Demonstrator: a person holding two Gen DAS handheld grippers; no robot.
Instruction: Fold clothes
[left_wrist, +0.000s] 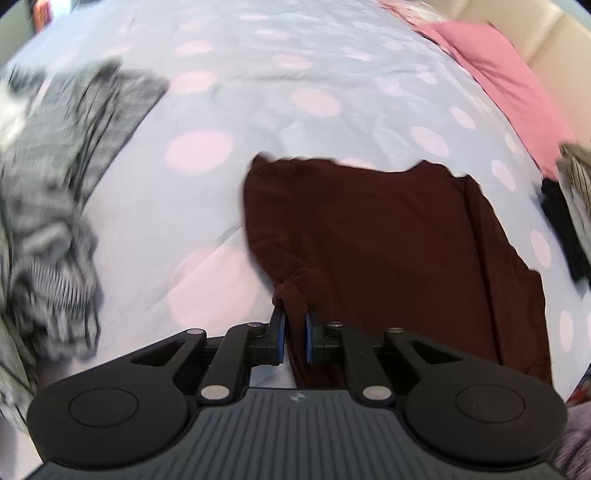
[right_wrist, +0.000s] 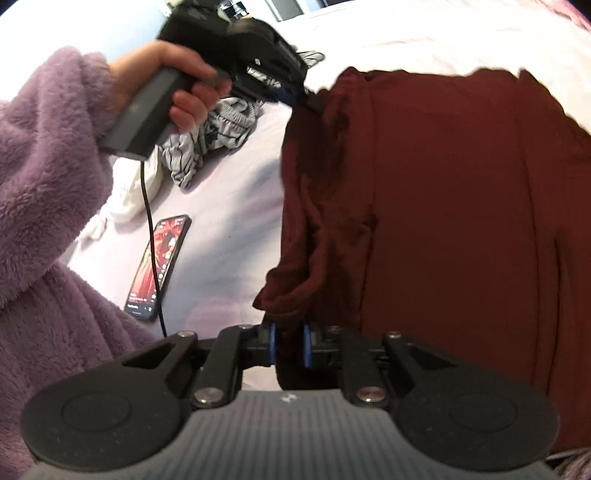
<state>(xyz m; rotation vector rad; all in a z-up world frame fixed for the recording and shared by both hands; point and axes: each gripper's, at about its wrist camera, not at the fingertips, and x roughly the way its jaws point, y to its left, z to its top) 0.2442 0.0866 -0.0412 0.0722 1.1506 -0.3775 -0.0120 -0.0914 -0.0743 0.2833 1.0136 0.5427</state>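
Maroon garment half lifted off bed, limp, light, soft knit likely to sag; left gripper and right gripper fingers clamped on bunched edge, best held at corners

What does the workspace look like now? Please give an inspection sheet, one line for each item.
Surface: bed cover, pale with pink dots, wrinkled.
Job's things: dark red garment spread on the bed, pinched at two edges.
Clutter: striped grey clothes, pink fabric, phone with lit screen, white cloth.
Grippers: left hand-held gripper shut on the garment; right hand-held gripper shut on the garment.
Cables: black cable hanging from the left handle, across the phone.
Surroundings: purple fleece sleeve; beige headboard.
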